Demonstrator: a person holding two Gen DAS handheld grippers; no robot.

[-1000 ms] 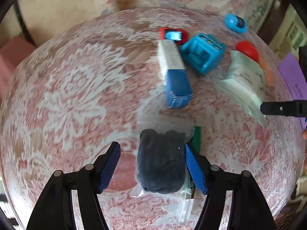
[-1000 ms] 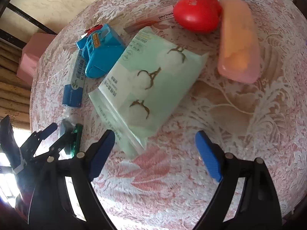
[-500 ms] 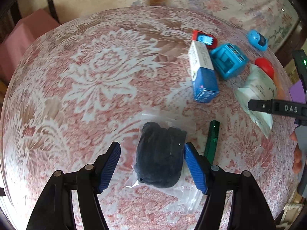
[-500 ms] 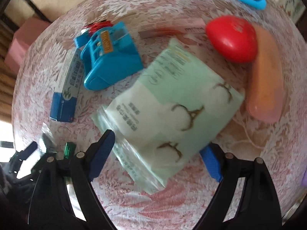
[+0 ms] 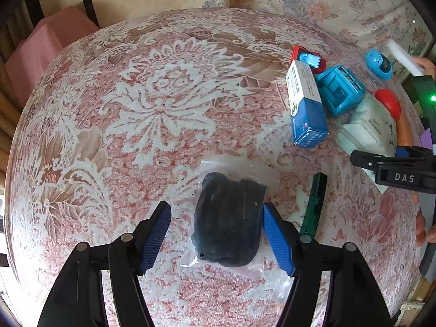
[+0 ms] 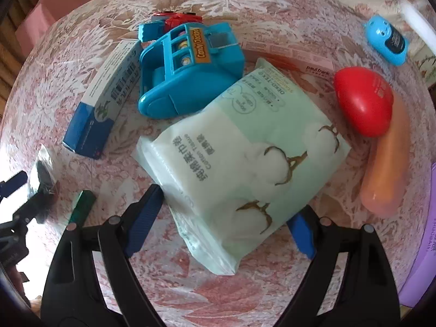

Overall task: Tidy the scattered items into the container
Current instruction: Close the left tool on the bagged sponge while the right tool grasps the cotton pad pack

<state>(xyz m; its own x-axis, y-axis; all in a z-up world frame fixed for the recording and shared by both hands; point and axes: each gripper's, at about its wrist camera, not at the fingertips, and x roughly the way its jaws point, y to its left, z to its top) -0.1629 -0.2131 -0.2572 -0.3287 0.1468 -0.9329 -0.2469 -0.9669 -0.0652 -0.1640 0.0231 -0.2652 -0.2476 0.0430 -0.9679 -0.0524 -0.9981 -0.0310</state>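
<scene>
Scattered items lie on a round table (image 5: 163, 109) with a red-and-white lace cloth, and the tissue pack (image 6: 245, 160) serves as the landmark among them. Far to its left, the left gripper (image 5: 216, 234) stands spread around a clear bag of black stuff (image 5: 229, 218); its right pad (image 5: 275, 239) touches the bag, while the left pad is apart from it. A thin green bar (image 5: 313, 204) lies just right of that bag, between it and the pack. Left of the pack, close by, sits a blue-and-white box (image 6: 103, 100). A blue toy slot machine (image 6: 188, 73) stands behind the pack's left corner, touching or nearly touching it, with a red toy car (image 6: 177, 20) behind that. The right gripper (image 6: 222, 218) is spread wide, its pads on either side of the pack's near end; whether they press it I cannot tell. A flat pink box (image 6: 288, 57) peeks out behind the pack. To the right, a red egg-shaped case (image 6: 362, 100) rests against an orange case (image 6: 387, 169). Further back on the right sits a small blue gadget (image 6: 387, 41). A purple container (image 6: 425, 231) shows at the right edge, beyond the orange case.
</scene>
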